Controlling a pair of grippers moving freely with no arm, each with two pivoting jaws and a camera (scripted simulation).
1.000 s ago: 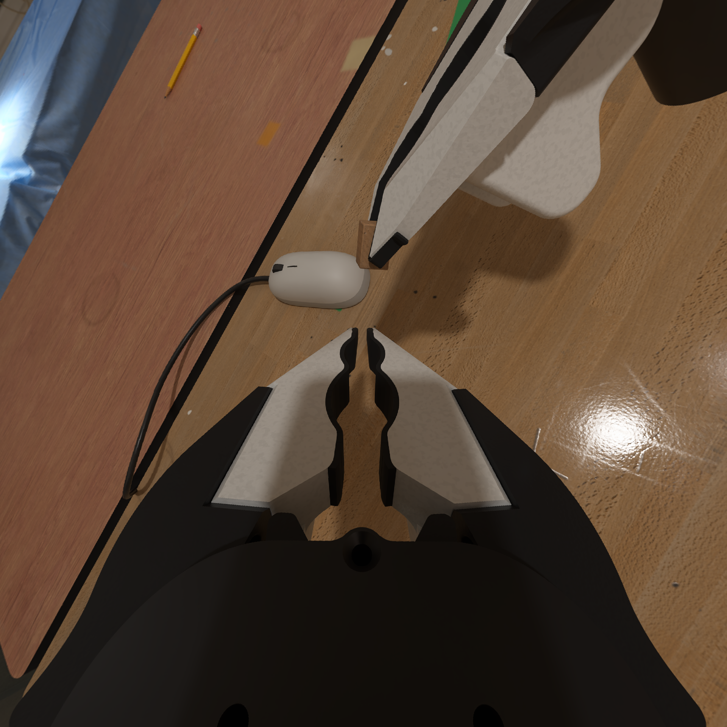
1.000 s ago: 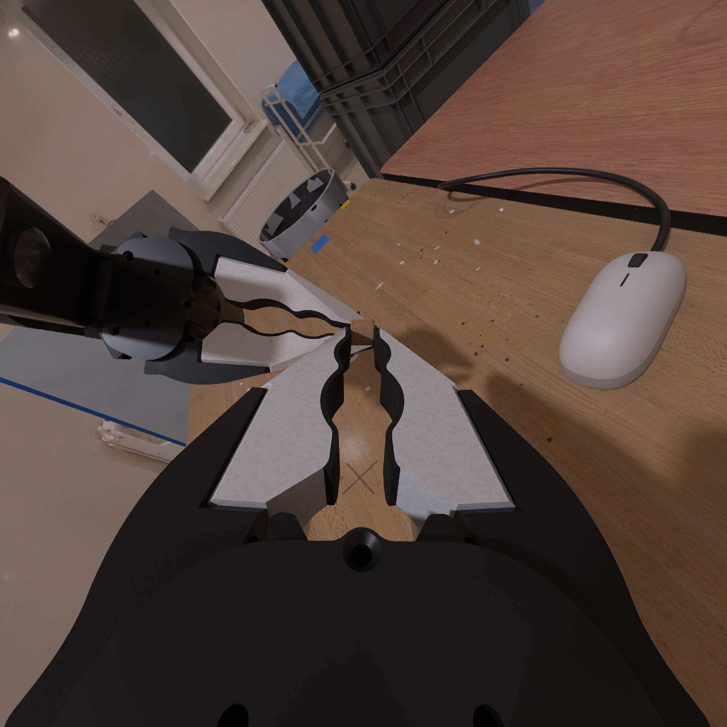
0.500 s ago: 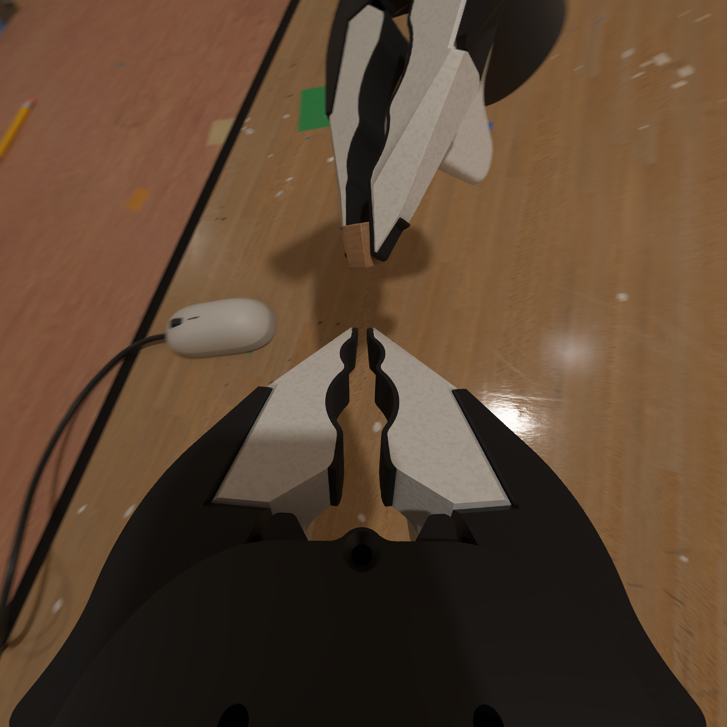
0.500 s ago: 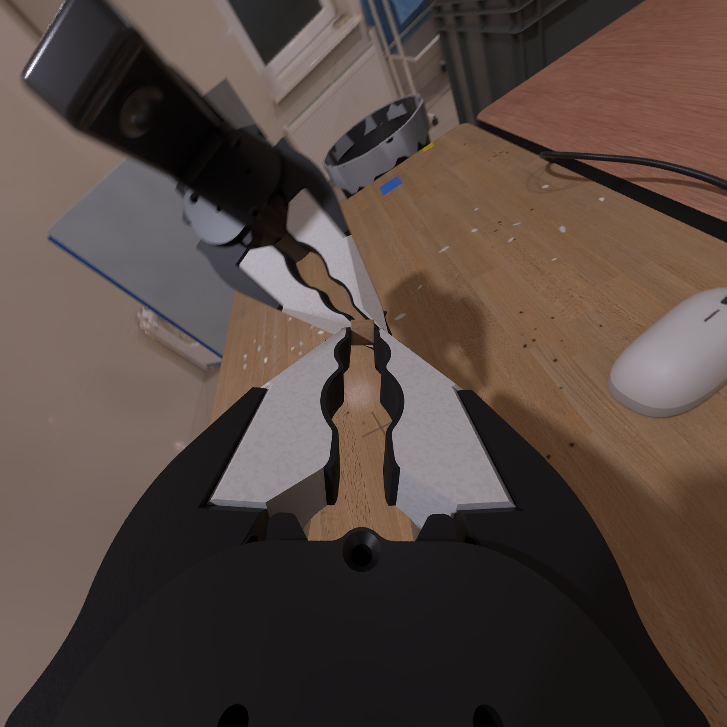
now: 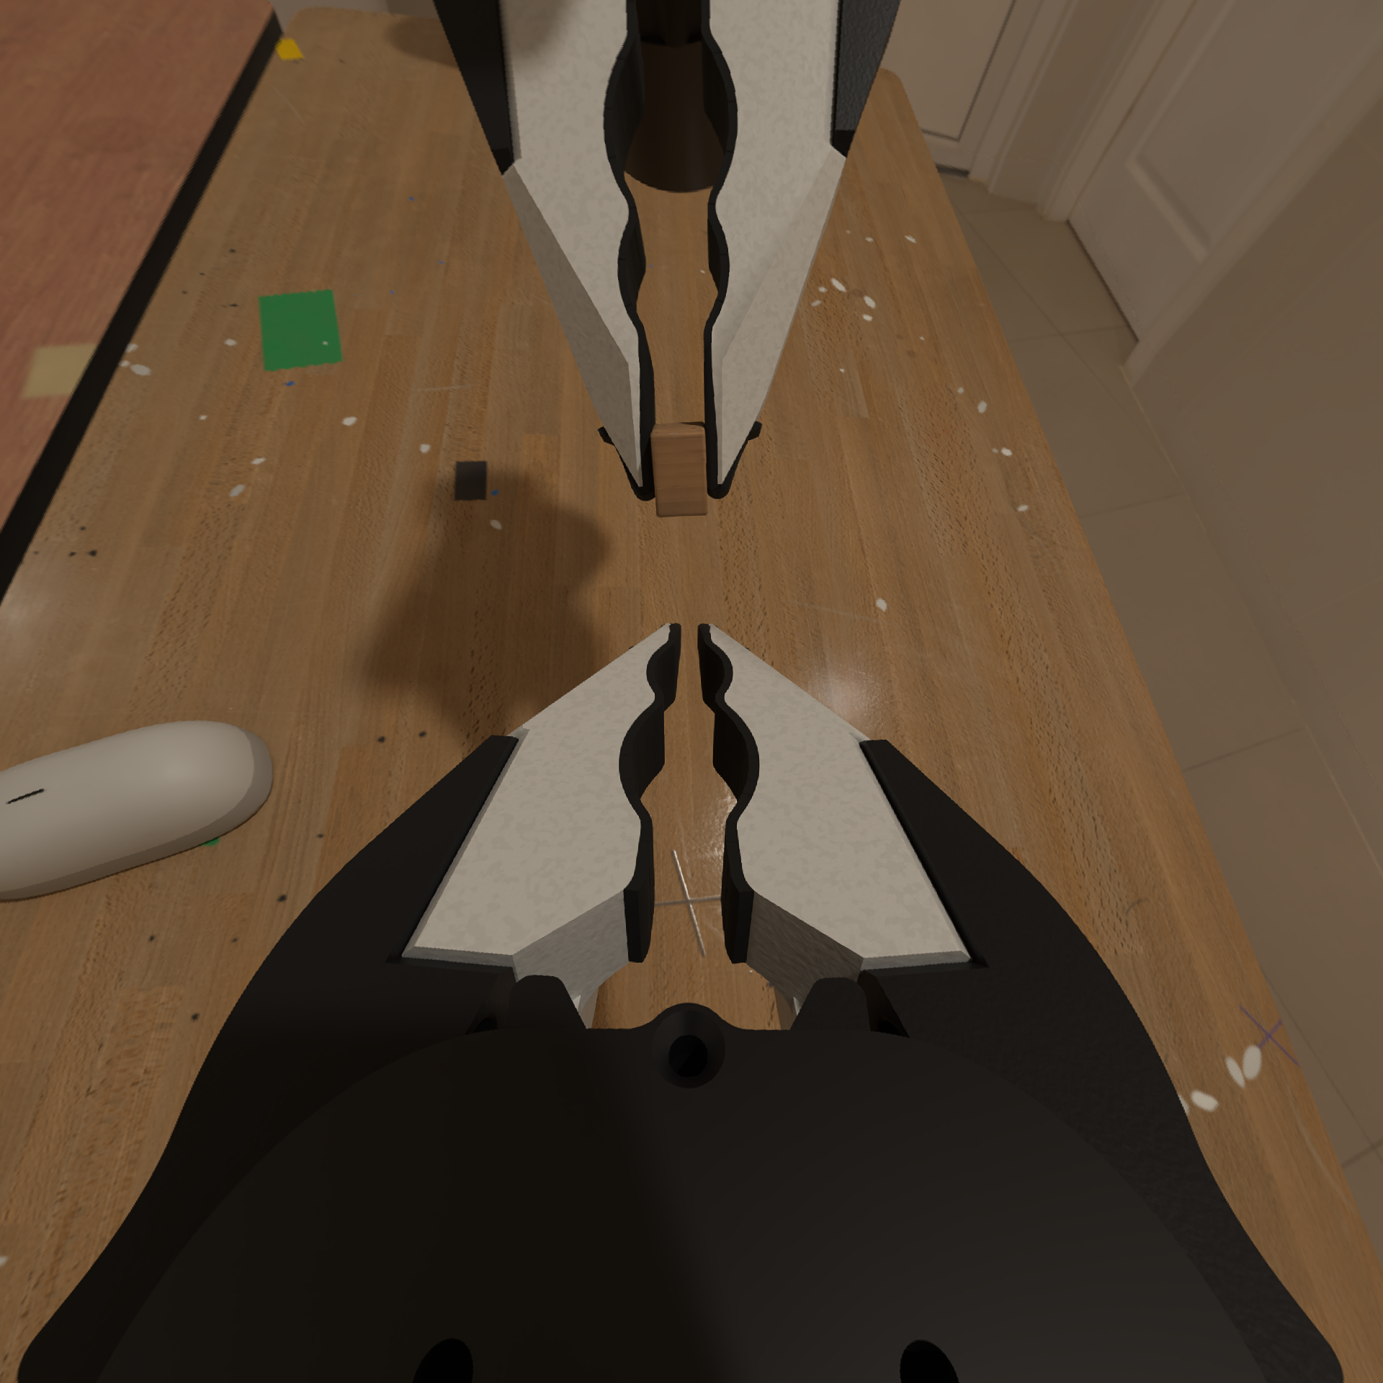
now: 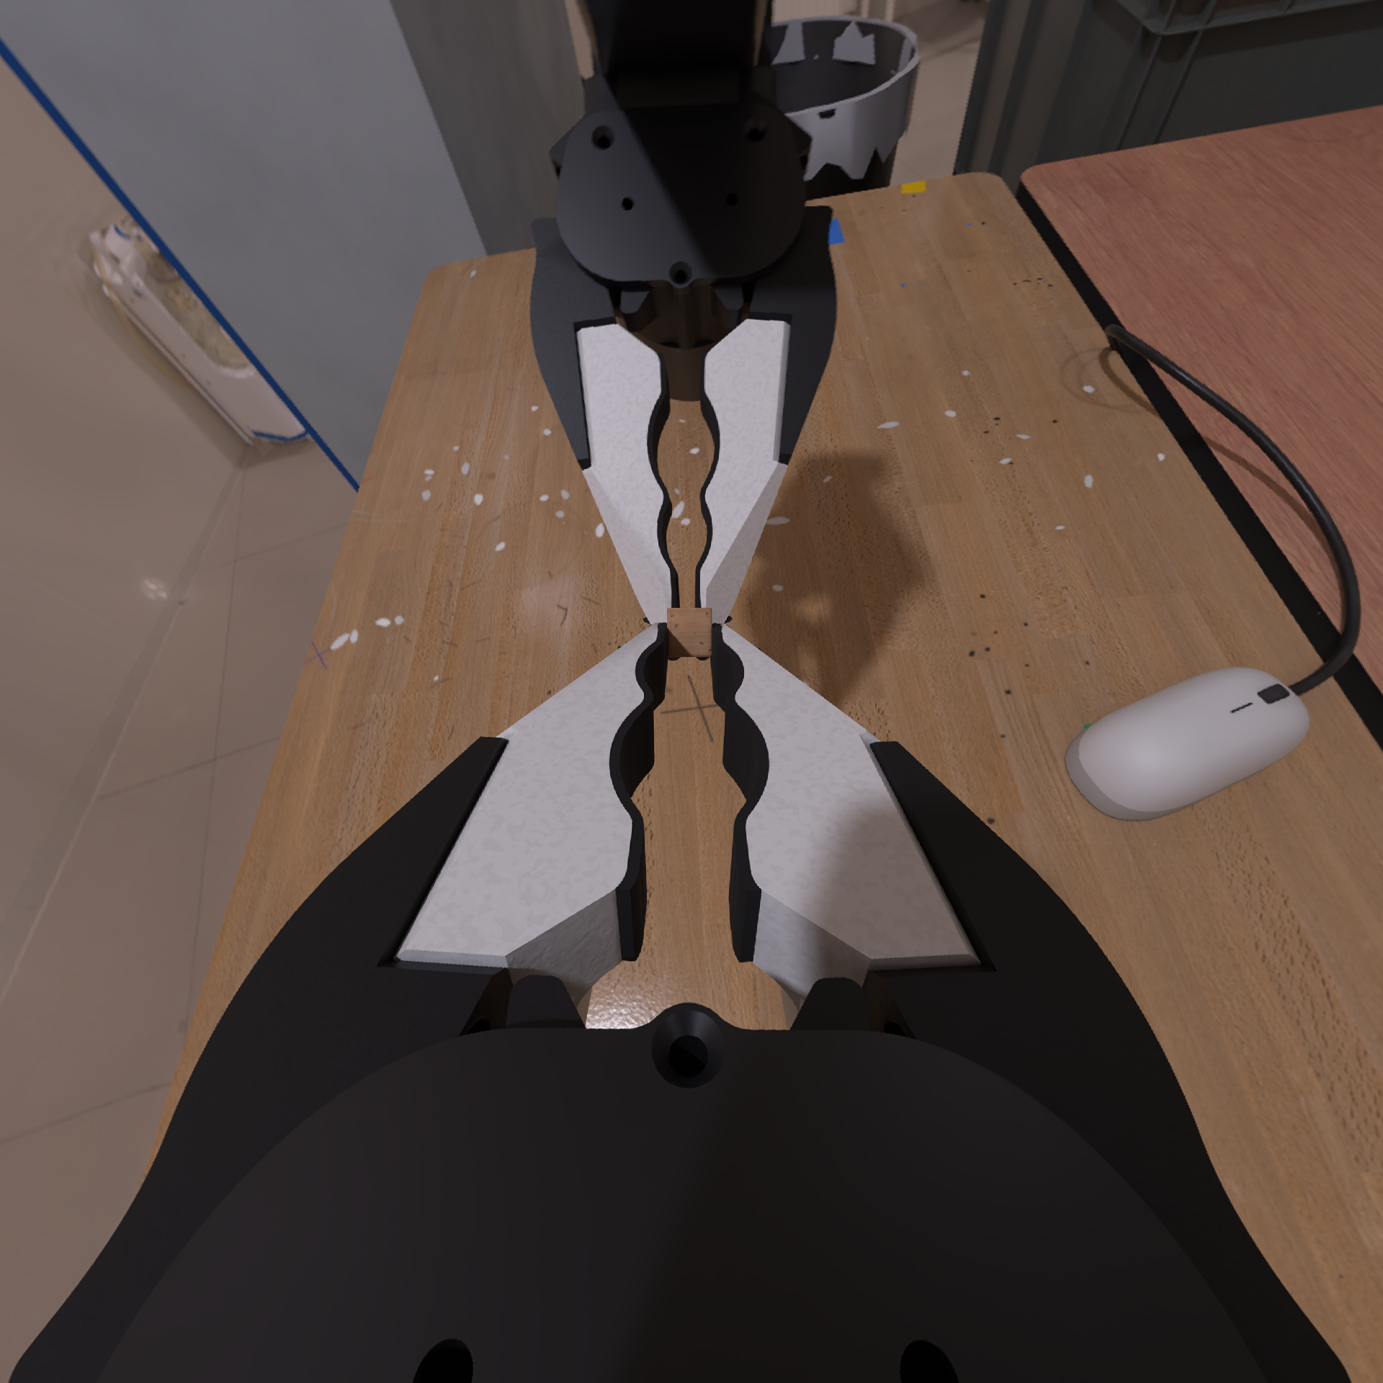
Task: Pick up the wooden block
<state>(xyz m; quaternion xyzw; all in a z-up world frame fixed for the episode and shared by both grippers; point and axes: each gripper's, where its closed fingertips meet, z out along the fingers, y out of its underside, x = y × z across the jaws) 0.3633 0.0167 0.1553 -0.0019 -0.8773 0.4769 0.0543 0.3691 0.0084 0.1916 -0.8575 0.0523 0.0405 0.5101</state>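
Note:
The small wooden block point(image 6: 688, 632) is clamped between the fingertips of my right gripper point(image 6: 688, 645), clear of the wooden bench top point(image 6: 935, 599). In the left wrist view the block point(image 5: 679, 471) shows upright between the right gripper's point(image 5: 679, 490) tips, straight ahead. My left gripper point(image 5: 688, 632) is shut and empty, its tips a short way in front of the block. In the right wrist view the left gripper point(image 6: 688, 599) points head-on at the block, its tips almost at it.
A white computer mouse point(image 6: 1190, 741) with a black cable point(image 6: 1317, 524) lies to one side; it also shows in the left wrist view point(image 5: 127, 804). A reddish table point(image 6: 1235, 262) adjoins the bench. A green patch point(image 5: 299, 329) and a small dark square point(image 5: 470, 479) mark the bench. A bin point(image 6: 846, 97) stands beyond.
Both grippers have swung round and now face each other in one line. The right gripper still holds the block. The mouse has slid to the side of both views.

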